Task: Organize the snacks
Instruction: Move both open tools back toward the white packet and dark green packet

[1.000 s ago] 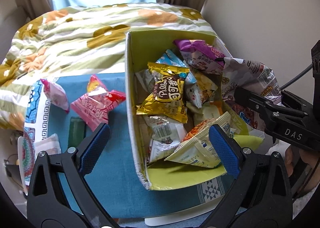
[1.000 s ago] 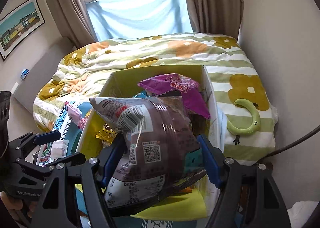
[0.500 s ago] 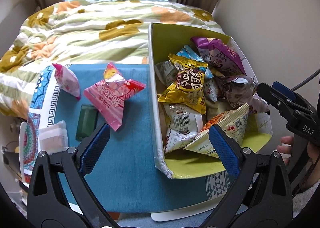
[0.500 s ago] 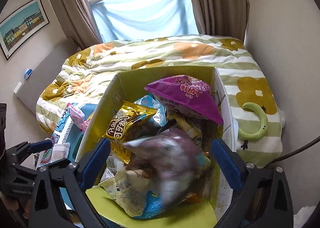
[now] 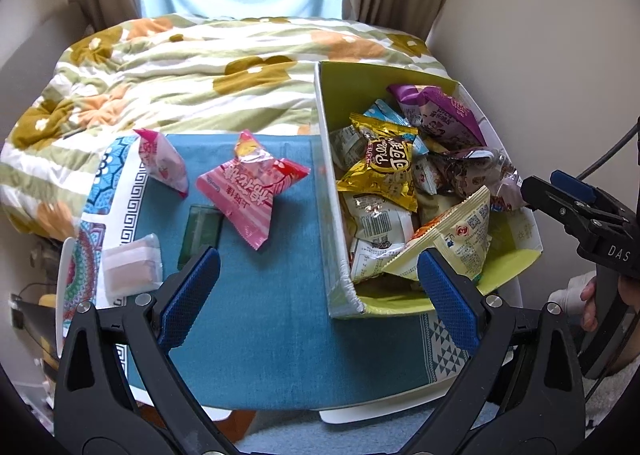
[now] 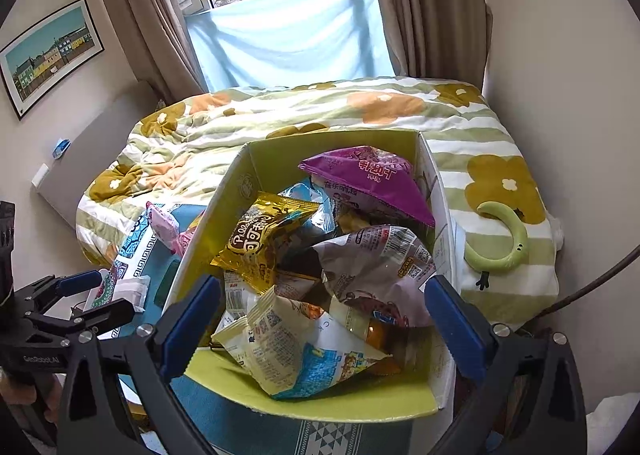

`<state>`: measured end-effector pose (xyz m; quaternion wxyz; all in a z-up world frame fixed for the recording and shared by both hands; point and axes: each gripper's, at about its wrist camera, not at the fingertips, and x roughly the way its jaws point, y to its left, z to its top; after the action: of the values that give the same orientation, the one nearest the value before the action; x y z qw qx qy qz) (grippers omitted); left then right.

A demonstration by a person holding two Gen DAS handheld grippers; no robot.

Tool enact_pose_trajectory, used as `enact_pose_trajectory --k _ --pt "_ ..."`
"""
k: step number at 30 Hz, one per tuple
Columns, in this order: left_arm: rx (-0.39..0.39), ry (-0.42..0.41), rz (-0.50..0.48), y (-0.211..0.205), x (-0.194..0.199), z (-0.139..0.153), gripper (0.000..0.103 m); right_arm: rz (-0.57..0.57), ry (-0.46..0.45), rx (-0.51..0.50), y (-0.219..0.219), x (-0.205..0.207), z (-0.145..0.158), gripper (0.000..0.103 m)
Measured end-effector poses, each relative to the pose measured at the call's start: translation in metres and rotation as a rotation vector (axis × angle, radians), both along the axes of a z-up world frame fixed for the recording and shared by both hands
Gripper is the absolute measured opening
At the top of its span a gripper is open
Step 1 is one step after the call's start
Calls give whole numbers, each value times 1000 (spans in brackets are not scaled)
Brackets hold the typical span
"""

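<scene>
A yellow-green cardboard box (image 5: 352,83) (image 6: 280,147) holds several snack bags, with a brown bag (image 6: 372,263) (image 5: 468,167) lying on top at its right. A pink striped bag (image 5: 250,191) and a small pink bag (image 5: 162,161) lie on the teal cloth (image 5: 280,315) left of the box. My left gripper (image 5: 318,291) is open and empty above the cloth near the box's front left corner. My right gripper (image 6: 318,319) is open and empty over the box's near end; it also shows in the left wrist view (image 5: 560,195).
A dark green flat packet (image 5: 200,231) and a clear-wrapped white packet (image 5: 132,269) lie on the cloth's left side. A floral quilt (image 5: 200,67) covers the bed behind. A green curved toy (image 6: 504,239) lies on the quilt right of the box. A wall stands close on the right.
My right gripper opened and let the brown bag drop into the box, then drew back. My left gripper pulled back and left, bringing the loose pink bags into view.
</scene>
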<state>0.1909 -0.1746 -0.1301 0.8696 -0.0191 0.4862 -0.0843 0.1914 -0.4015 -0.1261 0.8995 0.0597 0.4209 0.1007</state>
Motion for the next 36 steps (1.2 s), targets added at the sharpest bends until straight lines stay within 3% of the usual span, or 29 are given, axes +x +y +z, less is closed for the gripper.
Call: enact_pose_trajectory --k 9,18,28,36 --pt "-16 -14 49 52 -31 0 99 53 -53 -17 36 -23 19 102" --pt "-12 -11 36 140 -33 3 99 102 -106 7 123 -32 38 102" --pt "70 54 -129 224 -13 -32 99 46 -26 4 226 -9 12 102" --pt "174 87 -391 243 18 -85 99 -92 37 -45 269 1 -33 102"
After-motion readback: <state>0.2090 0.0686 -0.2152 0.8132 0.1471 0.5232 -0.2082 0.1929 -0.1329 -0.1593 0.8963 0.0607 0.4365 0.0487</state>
